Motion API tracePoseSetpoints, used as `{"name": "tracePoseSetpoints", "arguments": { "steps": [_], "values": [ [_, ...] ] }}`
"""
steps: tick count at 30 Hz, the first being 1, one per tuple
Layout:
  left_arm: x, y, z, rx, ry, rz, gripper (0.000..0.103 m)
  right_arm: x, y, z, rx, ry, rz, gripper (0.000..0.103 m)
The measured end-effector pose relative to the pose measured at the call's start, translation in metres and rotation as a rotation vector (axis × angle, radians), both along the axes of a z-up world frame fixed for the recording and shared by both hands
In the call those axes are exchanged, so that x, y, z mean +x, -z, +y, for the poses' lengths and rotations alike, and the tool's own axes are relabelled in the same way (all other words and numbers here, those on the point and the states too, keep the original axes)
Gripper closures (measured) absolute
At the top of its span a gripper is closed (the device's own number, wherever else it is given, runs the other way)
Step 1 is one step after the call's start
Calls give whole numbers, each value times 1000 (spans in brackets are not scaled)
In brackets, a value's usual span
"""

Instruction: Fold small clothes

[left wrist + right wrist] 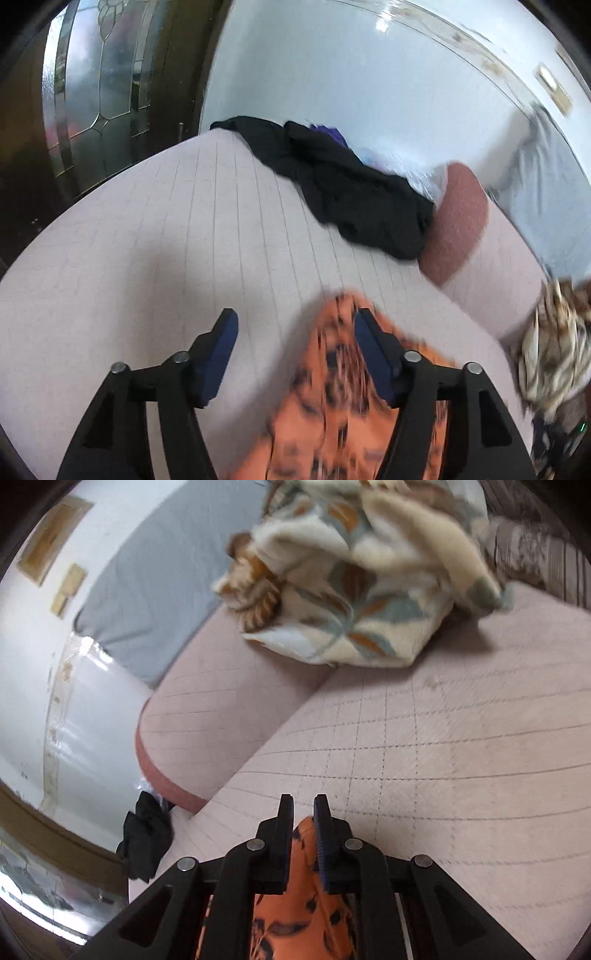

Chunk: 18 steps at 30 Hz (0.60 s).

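right gripper [303,805] pinches the orange patterned garment [295,915] over the quilted bed [443,757]; left gripper [295,321] spread, empty.

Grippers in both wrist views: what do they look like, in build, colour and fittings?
Both match. The left gripper and the right gripper have matte black plastic linkage arms with triangular cut-outs, round silver pivot pins, and two flat fingers faced with dark blue pads, ribbed on the right one. No cables, markings or sleeves show.
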<state>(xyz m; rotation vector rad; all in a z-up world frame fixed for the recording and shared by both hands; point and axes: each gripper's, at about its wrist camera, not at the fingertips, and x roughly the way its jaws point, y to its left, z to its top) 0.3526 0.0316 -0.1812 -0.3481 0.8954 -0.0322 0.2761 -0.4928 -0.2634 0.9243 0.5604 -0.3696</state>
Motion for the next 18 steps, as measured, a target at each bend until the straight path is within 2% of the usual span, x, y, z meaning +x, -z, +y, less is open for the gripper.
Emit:
{"name": "tracePoseSetpoints", "arguments": {
  "steps": [3,5,7,10,11,13,16,18],
  "values": [
    [-45,11,-26,71,61,65,36,-14,-14,33,-74,-98,66,89],
    [-68,25,-43,97,97,105,36,-27,-9,61,-54,-177,75,89],
    [-80,48,-55,101,116,144,36,-38,0,91,-35,-253,118,89],
    [-84,90,-54,149,82,240,35,-46,13,132,-19,-359,157,89],
    [-83,97,-51,159,75,244,31,-49,18,143,-21,-382,175,89],
    [-88,93,-47,159,75,220,31,-50,30,157,-10,-418,206,89],
    [-97,89,-40,156,50,232,31,-46,60,176,1,-488,355,88],
    [-105,90,-28,116,16,254,31,-49,62,182,-16,-474,374,89]
  ]
}}
